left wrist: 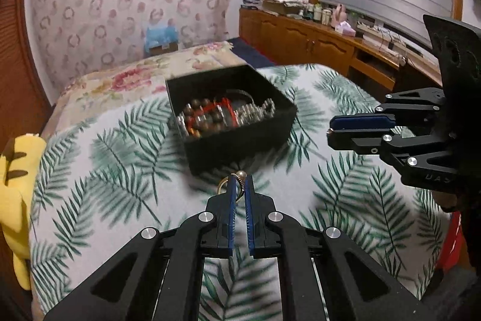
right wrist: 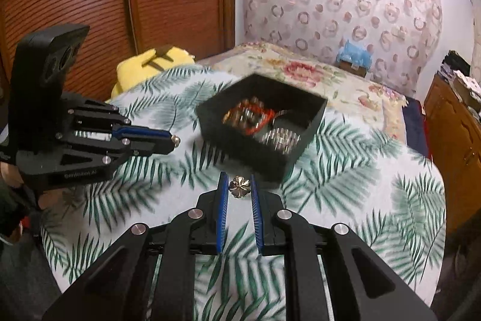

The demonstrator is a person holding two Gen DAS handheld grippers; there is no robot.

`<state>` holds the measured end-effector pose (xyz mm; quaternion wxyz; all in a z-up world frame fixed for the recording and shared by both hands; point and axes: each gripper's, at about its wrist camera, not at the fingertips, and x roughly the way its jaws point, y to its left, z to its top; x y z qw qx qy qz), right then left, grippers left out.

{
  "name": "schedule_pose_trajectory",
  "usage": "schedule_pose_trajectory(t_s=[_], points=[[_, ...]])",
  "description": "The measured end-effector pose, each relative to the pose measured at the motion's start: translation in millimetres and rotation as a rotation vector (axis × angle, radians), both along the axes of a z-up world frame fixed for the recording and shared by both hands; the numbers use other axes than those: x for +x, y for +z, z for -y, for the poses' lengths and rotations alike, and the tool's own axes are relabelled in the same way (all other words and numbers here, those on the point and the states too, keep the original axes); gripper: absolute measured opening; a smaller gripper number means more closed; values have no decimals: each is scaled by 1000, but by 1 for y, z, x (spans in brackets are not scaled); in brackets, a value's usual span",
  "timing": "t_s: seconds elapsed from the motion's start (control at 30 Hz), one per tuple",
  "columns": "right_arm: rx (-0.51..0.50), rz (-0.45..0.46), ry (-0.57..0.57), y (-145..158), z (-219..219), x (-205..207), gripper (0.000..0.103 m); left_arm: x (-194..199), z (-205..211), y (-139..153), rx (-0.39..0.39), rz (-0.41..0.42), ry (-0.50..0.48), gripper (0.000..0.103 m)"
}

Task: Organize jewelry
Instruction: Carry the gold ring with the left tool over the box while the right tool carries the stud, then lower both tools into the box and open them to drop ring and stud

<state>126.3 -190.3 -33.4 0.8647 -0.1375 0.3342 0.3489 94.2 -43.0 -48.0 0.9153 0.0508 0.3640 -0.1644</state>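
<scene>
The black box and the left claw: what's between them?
Only bare leaf-print bedspread lies between the black jewelry box and left gripper, seen in the left wrist view.

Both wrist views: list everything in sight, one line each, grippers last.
Black box: one, open, on the leaf-print cover, ahead of both grippers.
Jewelry in box: a pile, silver, brown and red, blurred; count unclear.
Ring piece: one, gold-toned with a bead, between the left gripper's fingers.
Flower piece: one, metallic, between the right gripper's fingers.
Leaf-print cover: one, white and green, on the bed.
Floral bedding: one, cream and pink, behind the box.
Yellow plush: one, bed edge.
Wooden cabinet: one, under the window.
Left gripper: closed on the ring piece.
Right gripper: around the flower piece.
</scene>
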Motion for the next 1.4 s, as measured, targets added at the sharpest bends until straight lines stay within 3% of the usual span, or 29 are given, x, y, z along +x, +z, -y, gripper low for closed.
schedule_pose_trajectory(t_s=[0.53,0.67,0.77,1.03,1.23,1.3,1.4], points=[[48,10,-8,8,-20,78,18,68,-7,15,6,20,43,5],[59,-9,-10,2,-20,85,18,81,-8,14,2,17,47,5],[66,-10,-18,1,-19,85,27,92,-7,13,-5,10,51,5],[75,-2,-45,4,-12,79,28,96,-7,15,-6,28,80,6],[81,17,-97,8,-2,61,30,78,-11,20,-13,51,106,38],[86,25,-120,9,3,55,32,68,-12,24,-11,66,121,60],[97,37,-159,12,10,47,47,53,-14,30,-10,96,150,85]])
